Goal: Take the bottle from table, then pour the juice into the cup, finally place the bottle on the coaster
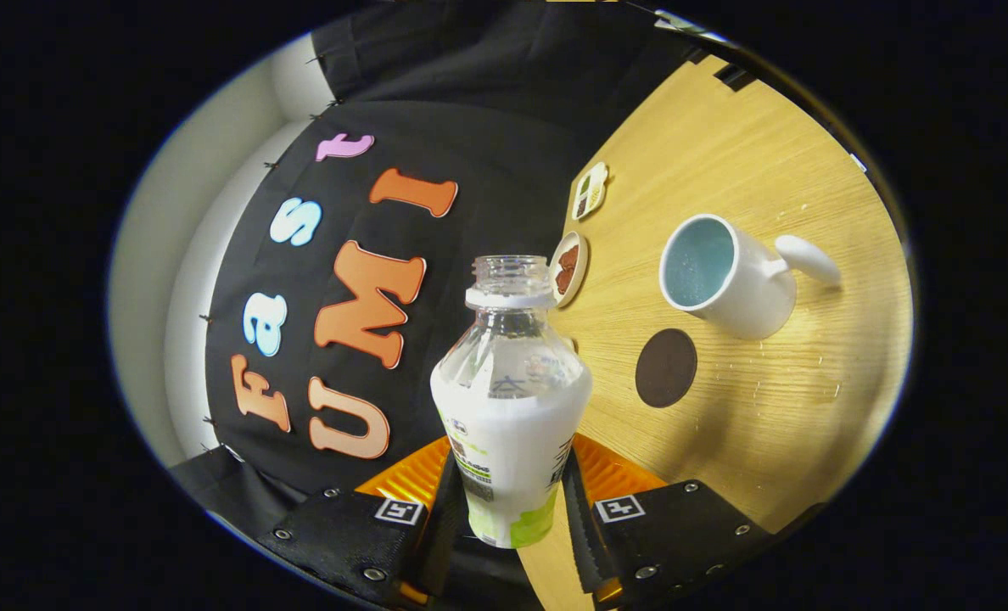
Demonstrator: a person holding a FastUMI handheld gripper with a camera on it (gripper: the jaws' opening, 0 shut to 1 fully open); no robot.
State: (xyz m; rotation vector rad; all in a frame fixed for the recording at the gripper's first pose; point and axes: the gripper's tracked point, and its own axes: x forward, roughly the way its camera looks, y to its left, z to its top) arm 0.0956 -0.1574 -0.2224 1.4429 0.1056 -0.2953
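Observation:
An uncapped clear bottle (511, 399) with a white and green label stands between my fingers, and my gripper (510, 501) is shut on its lower body. The whole view is rolled, so the wooden table (775, 424) runs up the side beyond the bottle. A white cup (729, 276) with a pale blue inside and a handle sits on the table beyond the bottle, its mouth turned toward me. A dark round coaster (665, 367) lies on the table between the bottle and the cup, apart from both.
Two small dishes sit at the table's far edge by the black cloth wall: a round one with brown pieces (568, 267) just beyond the bottle neck, and a divided one (590, 191) farther off. A pale wall lies behind the cloth.

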